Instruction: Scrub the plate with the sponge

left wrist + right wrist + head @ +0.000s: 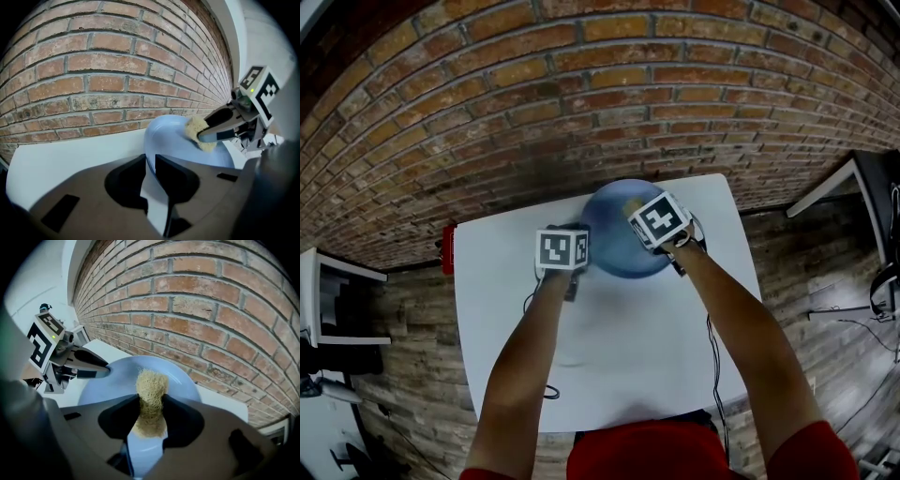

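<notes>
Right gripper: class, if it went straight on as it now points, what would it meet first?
Held in the right gripper, the sponge would probably meet the blue plate first; brick wall beyond.

A white rectangular table (609, 375) stands against a red-brown brick wall (534, 94) on a weathered wooden plank floor (412, 319). A small red object (448, 248) sits at the table's left edge. A white shelf unit (328, 281) stands well apart to the left.

This looks like a lab-style workroom (hardly a lived-in kitchen): a plain white rectangular table (609, 366) stands against a rough red-brown brick wall (534, 94) on a grey wood-plank floor (412, 319), with a white side desk (337, 266) nearby.
</notes>
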Tool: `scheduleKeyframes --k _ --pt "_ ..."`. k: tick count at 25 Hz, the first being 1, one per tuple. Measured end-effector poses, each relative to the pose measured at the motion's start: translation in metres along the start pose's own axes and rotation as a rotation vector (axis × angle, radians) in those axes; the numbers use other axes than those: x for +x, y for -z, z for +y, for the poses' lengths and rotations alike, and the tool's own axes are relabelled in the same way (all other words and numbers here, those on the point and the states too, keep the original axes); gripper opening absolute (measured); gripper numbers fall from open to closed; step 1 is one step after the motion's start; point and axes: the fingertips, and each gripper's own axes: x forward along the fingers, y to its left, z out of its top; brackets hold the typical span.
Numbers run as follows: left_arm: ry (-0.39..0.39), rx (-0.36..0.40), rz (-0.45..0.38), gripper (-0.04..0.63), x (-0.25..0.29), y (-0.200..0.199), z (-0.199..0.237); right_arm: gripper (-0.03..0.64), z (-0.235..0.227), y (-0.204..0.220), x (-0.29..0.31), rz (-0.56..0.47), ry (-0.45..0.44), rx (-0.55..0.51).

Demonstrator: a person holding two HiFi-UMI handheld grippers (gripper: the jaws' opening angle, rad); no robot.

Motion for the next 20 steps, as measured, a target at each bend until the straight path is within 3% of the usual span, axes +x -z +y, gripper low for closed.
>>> scheduleKeyframes --k 6,14,20 --pt "-0.003 0.002 0.001 0.069 0.001 0.0 -0.001 0.153 -0.03 0.026 -0.012 0.03 0.057 0.065" --pt "-0.004 -0.01 -0.006 0.069 0.0 0.0 0.0 0.153 0.068 -0.002 -0.01 -0.026 -0.105 -0.007" --pt "-0.001 -0.038 -0.013 0.066 0.001 0.001 0.0 0.153 0.095 0.005 -0.002 0.007 -0.13 -0.05"
